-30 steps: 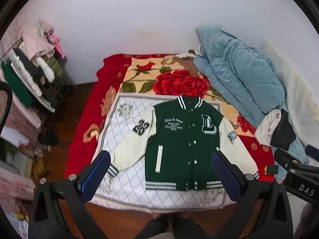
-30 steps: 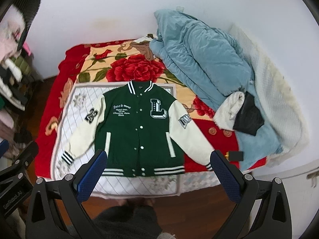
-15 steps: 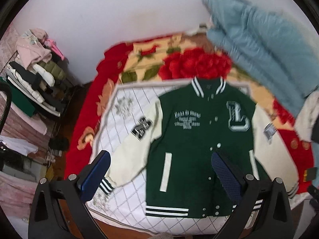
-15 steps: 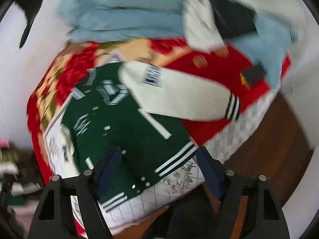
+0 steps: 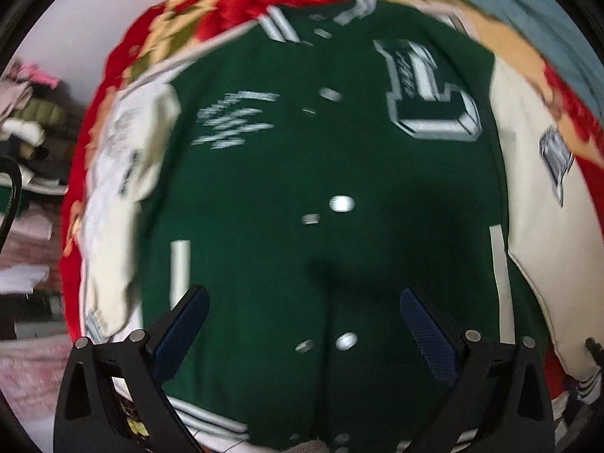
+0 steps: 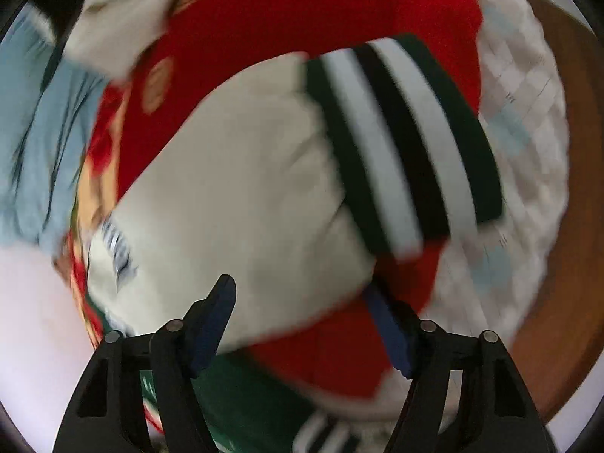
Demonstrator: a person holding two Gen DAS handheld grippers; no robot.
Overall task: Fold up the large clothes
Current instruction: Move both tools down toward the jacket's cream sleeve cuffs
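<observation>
both hands dropped close to the jacket [image 5: 321, 188], left fingers [image 5: 302, 324] wide open and empty, right fingers [image 6: 302, 321] half shut, closing round the cream sleeve [image 6: 234, 196].

Home bedroom, red floral blanket [image 5: 94, 173] on bed, folded clothes [image 5: 26, 113] stacked aside, wooden floor [image 6: 566, 226]
</observation>
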